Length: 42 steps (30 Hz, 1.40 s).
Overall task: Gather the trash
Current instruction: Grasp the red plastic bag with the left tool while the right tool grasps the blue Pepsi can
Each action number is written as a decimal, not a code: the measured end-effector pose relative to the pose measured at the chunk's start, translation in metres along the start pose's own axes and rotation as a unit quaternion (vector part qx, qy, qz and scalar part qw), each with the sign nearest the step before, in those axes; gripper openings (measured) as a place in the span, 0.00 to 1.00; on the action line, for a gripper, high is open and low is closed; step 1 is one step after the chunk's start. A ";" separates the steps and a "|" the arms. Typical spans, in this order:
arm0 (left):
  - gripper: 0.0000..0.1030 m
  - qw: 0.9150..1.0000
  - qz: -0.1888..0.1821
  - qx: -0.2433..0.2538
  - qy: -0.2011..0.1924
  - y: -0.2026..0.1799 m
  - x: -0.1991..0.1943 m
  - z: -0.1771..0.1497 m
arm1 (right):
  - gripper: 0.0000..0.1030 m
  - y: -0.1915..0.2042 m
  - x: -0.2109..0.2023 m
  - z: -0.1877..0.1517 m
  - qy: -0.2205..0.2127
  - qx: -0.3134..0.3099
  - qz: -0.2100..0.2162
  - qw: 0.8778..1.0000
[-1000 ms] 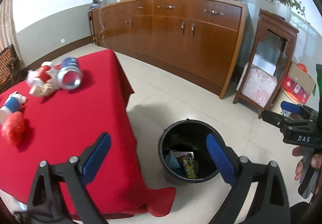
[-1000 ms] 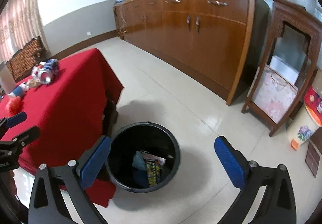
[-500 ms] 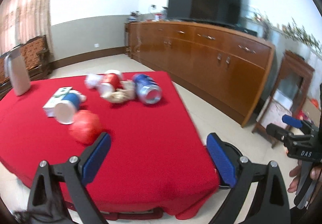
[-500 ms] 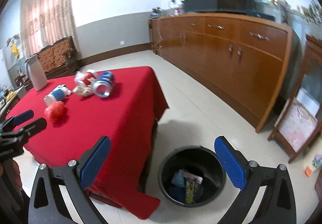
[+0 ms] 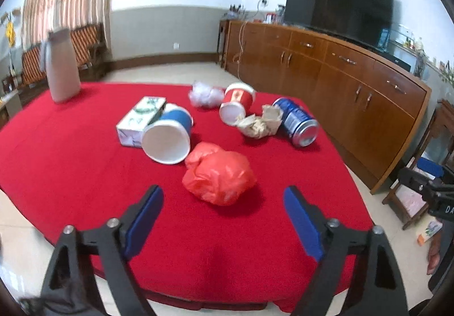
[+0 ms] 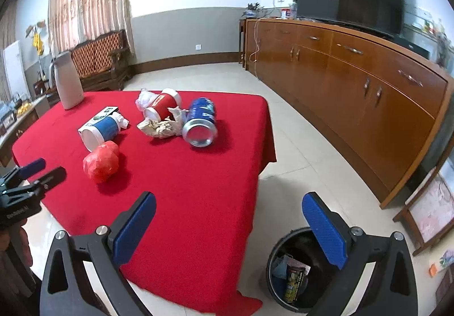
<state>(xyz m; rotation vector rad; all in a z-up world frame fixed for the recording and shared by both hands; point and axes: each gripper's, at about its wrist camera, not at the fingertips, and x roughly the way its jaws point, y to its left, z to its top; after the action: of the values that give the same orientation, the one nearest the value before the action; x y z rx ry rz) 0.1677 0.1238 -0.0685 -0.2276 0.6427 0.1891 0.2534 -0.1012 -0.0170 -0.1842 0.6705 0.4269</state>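
Note:
Trash lies on the red-clothed table (image 5: pixel 71 162): a red plastic bag (image 5: pixel 220 175), a tipped blue cup (image 5: pixel 170 134), a small box (image 5: pixel 140 120), a tipped red cup (image 5: pixel 237 104), a white plastic wad (image 5: pixel 205 94), crumpled paper (image 5: pixel 258 124) and a blue can (image 5: pixel 296 124). My left gripper (image 5: pixel 224 219) hovers just short of the red bag, its jaws closing with nothing between them. My right gripper (image 6: pixel 229 230) is open and empty over the table's near corner, with the black bin (image 6: pixel 292 267) on the floor below its right finger. The can (image 6: pixel 200 123) and bag (image 6: pixel 100 162) lie farther off.
A grey thermos jug (image 5: pixel 61 69) stands at the table's far left corner. A long wooden sideboard (image 6: pixel 369 83) with a television runs along the right wall. A small wooden stand (image 6: pixel 425 211) is beside the bin. Tiled floor separates table and sideboard.
Both views have swung from the bin and floor round to the table top, so the trash now lies ahead. The left jaws stand a little narrower than before.

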 end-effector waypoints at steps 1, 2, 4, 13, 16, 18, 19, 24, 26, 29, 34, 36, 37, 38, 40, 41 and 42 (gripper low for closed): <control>0.79 1.000 0.000 -0.003 0.007 0.001 0.007 0.001 | 1.00 0.005 0.007 0.004 0.003 -0.005 0.000 1.000; 0.79 1.000 -0.002 -0.004 0.014 0.004 0.014 0.003 | 1.00 0.010 0.015 0.008 0.009 -0.010 -0.002 1.000; 0.76 1.000 -0.007 -0.004 0.025 0.006 0.029 0.005 | 1.00 0.017 0.032 0.016 0.017 -0.012 0.006 1.000; 0.58 0.998 -0.019 -0.002 0.068 -0.003 0.078 0.011 | 1.00 0.034 0.106 0.044 0.050 -0.026 0.016 0.998; 0.49 0.998 -0.019 -0.006 0.068 -0.005 0.085 0.015 | 1.00 0.033 0.131 0.055 0.058 -0.026 0.019 0.998; 0.44 0.998 -0.021 -0.009 0.066 -0.007 0.088 0.018 | 1.00 0.034 0.151 0.062 0.068 -0.028 0.021 0.997; 0.41 0.998 -0.023 -0.009 0.065 -0.008 0.088 0.019 | 1.00 0.035 0.160 0.065 0.073 -0.031 0.019 0.997; 0.34 0.997 -0.026 -0.016 0.064 -0.011 0.095 0.023 | 1.00 0.034 0.199 0.079 0.087 -0.031 0.020 0.996; 0.32 0.998 -0.023 -0.014 0.062 -0.012 0.097 0.024 | 0.99 0.032 0.209 0.081 0.092 -0.027 0.022 0.995; 0.30 0.998 -0.023 -0.008 0.061 -0.016 0.098 0.024 | 0.80 0.028 0.220 0.081 0.104 -0.021 0.032 0.994; 0.24 0.998 -0.024 0.000 0.051 -0.023 0.093 0.021 | 0.65 0.021 0.213 0.075 0.100 -0.009 0.051 0.994; 0.22 0.999 -0.027 -0.001 0.047 -0.025 0.090 0.020 | 0.65 0.020 0.202 0.071 0.091 -0.009 0.056 0.994; 0.22 0.999 -0.029 -0.001 0.043 -0.026 0.087 0.019 | 0.65 0.020 0.196 0.069 0.086 -0.009 0.057 0.995; 0.22 0.999 -0.030 0.003 0.039 -0.028 0.083 0.019 | 0.65 0.019 0.190 0.067 0.082 -0.008 0.057 0.995; 0.21 0.999 -0.031 0.012 0.031 -0.033 0.076 0.020 | 0.65 0.018 0.178 0.065 0.075 -0.010 0.060 0.995; 0.21 0.999 -0.032 0.017 0.026 -0.035 0.071 0.019 | 0.65 0.017 0.171 0.064 0.071 -0.009 0.061 0.996; 0.21 0.999 -0.032 0.021 0.024 -0.036 0.069 0.019 | 0.65 0.013 0.164 0.063 0.067 -0.009 0.062 0.996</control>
<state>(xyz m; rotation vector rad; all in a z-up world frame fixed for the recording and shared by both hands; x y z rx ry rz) 0.2417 0.1012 -0.0900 -0.2129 0.6853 0.1079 0.3977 -0.0178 -0.0728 -0.1893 0.8126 0.5424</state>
